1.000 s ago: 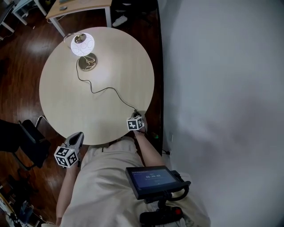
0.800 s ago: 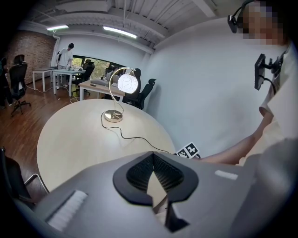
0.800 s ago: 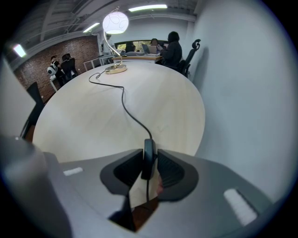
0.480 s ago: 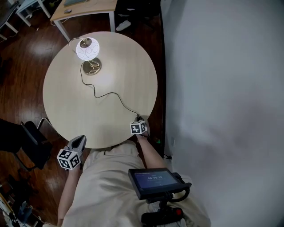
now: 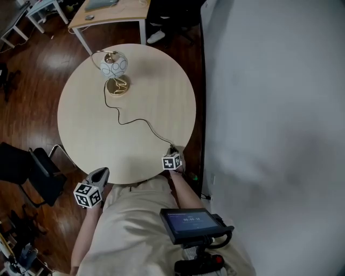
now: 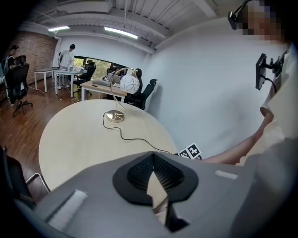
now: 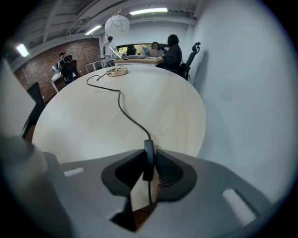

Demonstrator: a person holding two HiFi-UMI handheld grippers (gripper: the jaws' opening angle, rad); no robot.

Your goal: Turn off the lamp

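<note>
A lamp [image 5: 114,66] with a white globe and brass base [image 5: 117,86] stands at the far side of the round table [image 5: 86,135]; its globe looks unlit. Its black cord [image 5: 135,121] runs to the near right edge. There my right gripper [image 5: 172,151] is shut on the cord's inline switch [image 7: 148,160]; its jaws have just been closing, with the switch between the pads. The lamp [image 7: 116,23] shows far off in the right gripper view. My left gripper [image 5: 99,173] hangs off the table's near left edge, jaws [image 6: 152,160] shut on nothing.
A white wall [image 5: 269,108] rises close along the table's right side. A black chair [image 5: 32,172] stands at the left, a wooden desk [image 5: 110,13] beyond the table. A small screen [image 5: 188,222] hangs at the person's chest. People sit at desks [image 6: 70,60] far back.
The lamp's globe glowed bright white in both earlier frames and is dim now. The grippers stayed where they were; the head view shifted slightly.
</note>
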